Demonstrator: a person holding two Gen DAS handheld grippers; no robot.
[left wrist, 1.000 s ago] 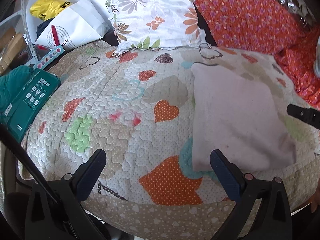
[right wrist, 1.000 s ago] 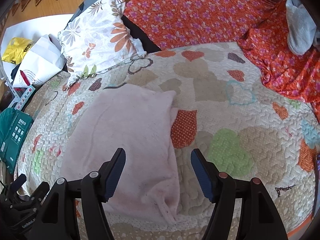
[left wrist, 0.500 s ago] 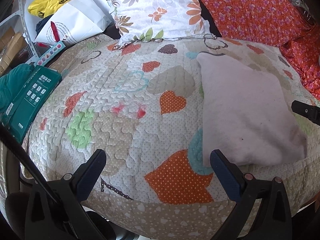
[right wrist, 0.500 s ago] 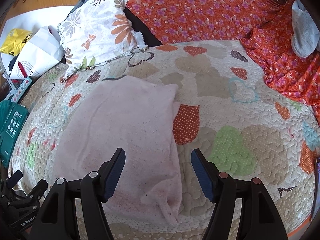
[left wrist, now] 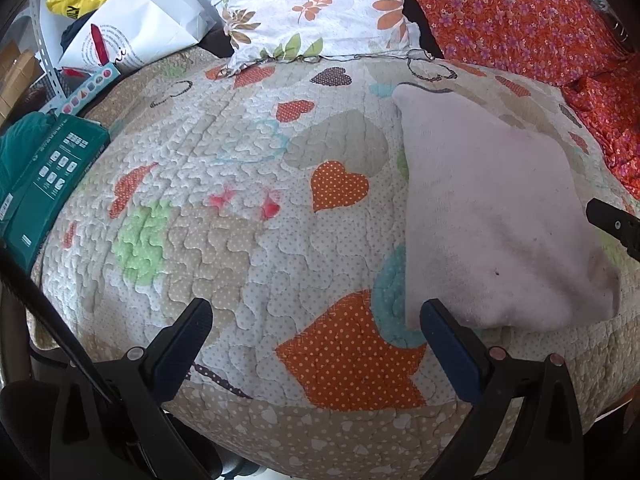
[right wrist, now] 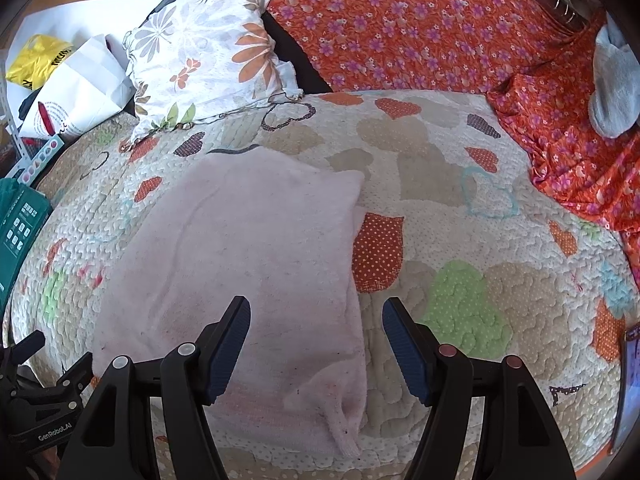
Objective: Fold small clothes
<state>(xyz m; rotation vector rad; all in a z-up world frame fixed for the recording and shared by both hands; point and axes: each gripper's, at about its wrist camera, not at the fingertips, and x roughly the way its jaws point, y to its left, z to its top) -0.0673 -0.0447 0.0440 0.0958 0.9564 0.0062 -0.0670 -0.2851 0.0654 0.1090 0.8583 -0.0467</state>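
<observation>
Right gripper (right wrist: 316,344): 2 blue-padded fingers (right wrist: 230,346) standing apart, nothing between the pads, hovering over the near right part of the garment with the right-hand finger out past its right edge; placement reads as lining up to take that near corner. Left gripper (left wrist: 316,346): 2 fingers (left wrist: 450,346) likewise apart and empty, over bare quilt just left of the garment's near left corner, probably waiting to take the opposite edge. Item 1, pale pink garment (right wrist: 248,256): small, soft, lying flat on the quilt near its front edge, narrower at the far end, with 1 loose flap or sleeve end trailing at the near right corner; what kind of garment it is cannot be told, and no fold can be confirmed as begun. Item 2, heart-patterned quilt (left wrist: 224,216): serves as the folding surface. Beyond: floral pillow (right wrist: 204,60) at the head, orange flowered cloth (right wrist: 400,32) behind and to the right, teal box (left wrist: 48,176) and white paper bag (left wrist: 132,28) off the left edge. A grey item at the far right is cut off and unidentifiable.
</observation>
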